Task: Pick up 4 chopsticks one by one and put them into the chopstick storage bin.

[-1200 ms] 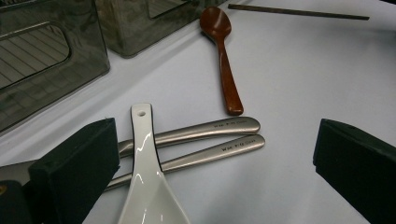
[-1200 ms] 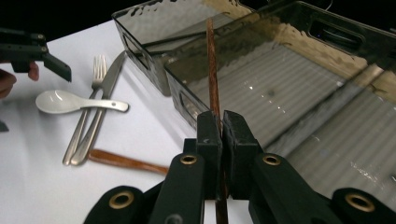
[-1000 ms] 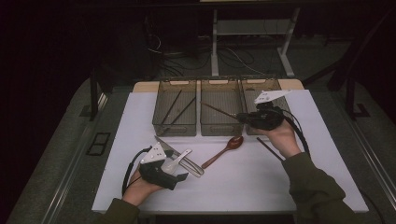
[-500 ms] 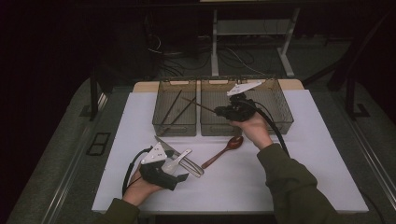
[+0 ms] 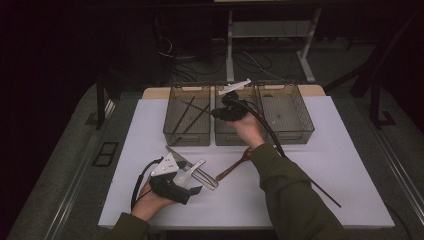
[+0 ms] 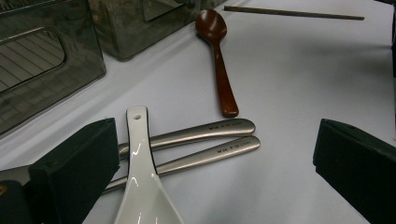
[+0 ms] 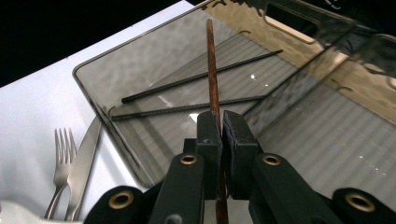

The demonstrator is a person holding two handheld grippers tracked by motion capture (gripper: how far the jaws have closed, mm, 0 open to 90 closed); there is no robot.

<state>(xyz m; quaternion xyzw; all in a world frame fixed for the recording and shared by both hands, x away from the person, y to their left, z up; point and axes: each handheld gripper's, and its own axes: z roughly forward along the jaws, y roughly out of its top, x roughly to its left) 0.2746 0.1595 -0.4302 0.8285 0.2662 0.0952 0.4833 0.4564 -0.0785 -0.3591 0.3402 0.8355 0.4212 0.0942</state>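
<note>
One chopstick (image 7: 212,70) pinched – right gripper (image 7: 222,126) – over bin (image 7: 116,70)

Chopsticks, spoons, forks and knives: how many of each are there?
Chopsticks: 4
Spoons: 2
Fork: 1
Knife: 1
Total: 8

dim room lying in shadow, grey floor (image 5: 60,165) surrounding white table (image 5: 350,165), cables (image 5: 200,60) trailing past far edge, white desk legs (image 5: 305,50) standing behind
</note>
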